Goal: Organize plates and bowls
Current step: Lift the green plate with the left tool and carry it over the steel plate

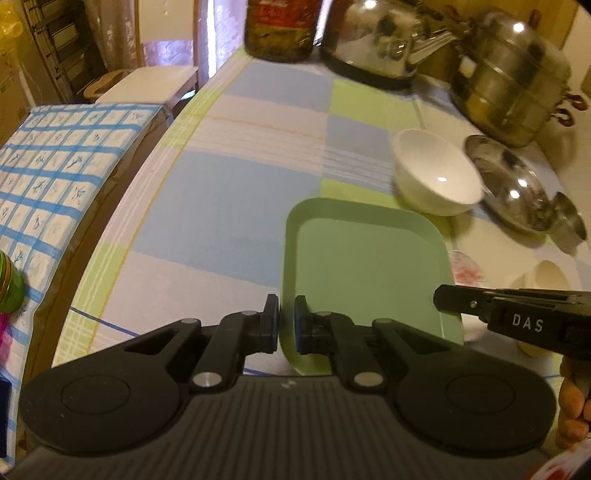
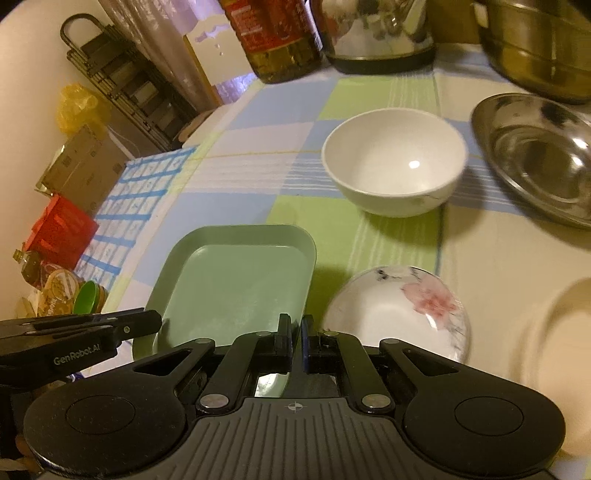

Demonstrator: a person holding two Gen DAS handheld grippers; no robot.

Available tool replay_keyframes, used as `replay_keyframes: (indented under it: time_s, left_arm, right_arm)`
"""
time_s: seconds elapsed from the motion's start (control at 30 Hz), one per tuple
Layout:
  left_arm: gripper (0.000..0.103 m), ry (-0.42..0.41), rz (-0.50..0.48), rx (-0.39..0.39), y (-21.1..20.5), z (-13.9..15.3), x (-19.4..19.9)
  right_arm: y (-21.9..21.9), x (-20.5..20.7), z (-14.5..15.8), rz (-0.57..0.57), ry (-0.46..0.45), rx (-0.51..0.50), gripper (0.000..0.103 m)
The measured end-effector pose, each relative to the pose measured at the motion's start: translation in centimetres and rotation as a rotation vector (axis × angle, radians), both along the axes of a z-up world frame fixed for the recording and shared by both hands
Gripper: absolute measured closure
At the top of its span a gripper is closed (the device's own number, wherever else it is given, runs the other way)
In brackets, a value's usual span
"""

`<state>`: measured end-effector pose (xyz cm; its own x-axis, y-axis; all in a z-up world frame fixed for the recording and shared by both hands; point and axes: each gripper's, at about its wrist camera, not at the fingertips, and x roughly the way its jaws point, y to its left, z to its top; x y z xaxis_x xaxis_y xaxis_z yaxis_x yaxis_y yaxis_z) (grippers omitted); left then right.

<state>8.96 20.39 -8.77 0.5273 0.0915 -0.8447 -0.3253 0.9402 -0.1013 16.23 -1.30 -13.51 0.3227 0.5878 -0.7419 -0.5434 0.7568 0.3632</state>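
Observation:
A green square plate (image 1: 365, 266) (image 2: 236, 284) is held above the checked tablecloth by both grippers. My left gripper (image 1: 286, 321) is shut on its left rim. My right gripper (image 2: 296, 341) is shut on its right rim; it shows in the left wrist view (image 1: 447, 299) at the plate's right edge. A white bowl (image 1: 436, 173) (image 2: 395, 162) stands beyond the plate. A flowered bowl (image 2: 402, 310) sits just right of the plate, and a cream bowl (image 2: 561, 358) at the far right.
A steel plate (image 2: 539, 155) (image 1: 509, 181) lies right of the white bowl. A kettle (image 1: 376, 40), a steamer pot (image 1: 517, 74) and a jar (image 1: 280, 29) stand at the back. The table edge (image 1: 122, 206) drops off on the left.

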Motion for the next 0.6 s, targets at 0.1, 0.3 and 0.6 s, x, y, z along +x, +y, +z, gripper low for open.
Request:
replay_keyframes:
  time_s: [0.1,0.3,0.6]
  left_arm:
    - [0.096,-0.022,-0.027,-0.003,-1.7,0.9,-0.4]
    - [0.096,-0.062,-0.114,-0.017,-5.9,2.4,-0.2]
    - [0.096,-0.113,-0.294,-0.051,-13.2,3.7,2.4]
  right_arm:
    - [-1.9,-0.6,0.6,-0.025,-0.009,0.01,0.098]
    - [-6.8,-1.9,2.0,-0.107,-0.035,0.02,0.098]
    - [-14.1,-2.2,4.1,-0.286,-0.069,0.0,0.098]
